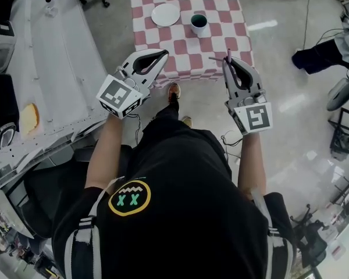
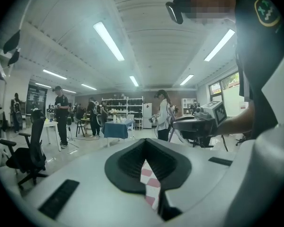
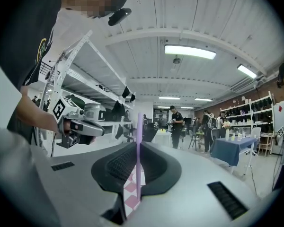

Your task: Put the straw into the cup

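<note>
**Head view with both gripper views.** A person point(image 1: 163, 202) in a black shirt is standing at the near edge of the checkered table point(image 1: 221, 39), holding a gripper in each hand. The right gripper point(image 1: 227, 61) is hovering over the table's near right corner. Its jaws are pinching a thin purple straw point(image 3: 139, 155), which is standing upright between them and projecting past their tips. The left gripper point(image 1: 164, 53) is hovering over the near edge of the table towards its left corner. Its jaws are pressing together with nothing between them, and only the table's cloth is showing through the slit behind the tips. The cup point(image 1: 198, 23), white outside and dark teal inside, is sitting upright towards the table's far side, right of centre. A white plate point(image 1: 165, 14) is lying flat towards the table's far side, left of centre.
</note>
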A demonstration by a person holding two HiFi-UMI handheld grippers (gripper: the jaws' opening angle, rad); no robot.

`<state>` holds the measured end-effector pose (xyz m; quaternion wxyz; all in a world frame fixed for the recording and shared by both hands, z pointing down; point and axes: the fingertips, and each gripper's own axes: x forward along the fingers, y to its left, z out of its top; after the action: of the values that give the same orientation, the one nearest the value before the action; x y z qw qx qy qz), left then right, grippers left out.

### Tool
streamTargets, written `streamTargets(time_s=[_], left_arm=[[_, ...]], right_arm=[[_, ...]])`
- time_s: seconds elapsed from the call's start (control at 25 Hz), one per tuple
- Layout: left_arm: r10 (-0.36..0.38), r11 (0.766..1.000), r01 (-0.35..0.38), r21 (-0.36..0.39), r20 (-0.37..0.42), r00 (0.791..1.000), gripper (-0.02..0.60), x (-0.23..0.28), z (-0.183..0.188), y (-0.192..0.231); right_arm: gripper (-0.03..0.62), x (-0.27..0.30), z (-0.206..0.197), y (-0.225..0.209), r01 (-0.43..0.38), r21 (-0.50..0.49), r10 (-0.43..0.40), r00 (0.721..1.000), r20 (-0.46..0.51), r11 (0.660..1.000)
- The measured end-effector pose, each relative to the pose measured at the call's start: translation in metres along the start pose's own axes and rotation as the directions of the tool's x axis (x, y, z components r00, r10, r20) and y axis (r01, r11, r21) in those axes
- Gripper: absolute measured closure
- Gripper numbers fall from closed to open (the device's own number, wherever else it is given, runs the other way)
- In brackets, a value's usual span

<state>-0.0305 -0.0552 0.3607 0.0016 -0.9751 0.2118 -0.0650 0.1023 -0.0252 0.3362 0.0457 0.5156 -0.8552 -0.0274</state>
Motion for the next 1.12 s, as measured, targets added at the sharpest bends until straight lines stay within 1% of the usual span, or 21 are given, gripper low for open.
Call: streamTargets(time_s=[0.48, 0.72, 0.88, 1.12], left_arm=[[-0.050, 0.997, 0.051, -0.061, 0.021, 0.999, 0.567, 0.035, -0.011, 0.077], [-0.074, 0.994, 0.076, -0.075, 0.032, 0.997, 0.567, 0.050, -0.020, 0.099], [-0.072, 0.993, 0.073, -0.090, 0.023, 0.997, 0.566, 0.064, -0.025, 0.103], [-0.032, 0.997, 0.033, -0.076, 0.015, 0.999, 0.567, 0.088, -0.016, 0.112]], right_arm=[[0.551, 0.081, -0.004, -0.037, 0.070, -0.006, -0.071, 0.996, -0.050, 0.998], [0.551, 0.109, -0.008, -0.049, 0.092, -0.022, -0.093, 0.994, -0.055, 0.996], [0.551, 0.120, -0.011, -0.059, 0.082, -0.009, -0.083, 0.995, -0.048, 0.997], [0.551, 0.132, -0.022, -0.081, 0.047, -0.001, -0.047, 0.998, -0.044, 0.999]])
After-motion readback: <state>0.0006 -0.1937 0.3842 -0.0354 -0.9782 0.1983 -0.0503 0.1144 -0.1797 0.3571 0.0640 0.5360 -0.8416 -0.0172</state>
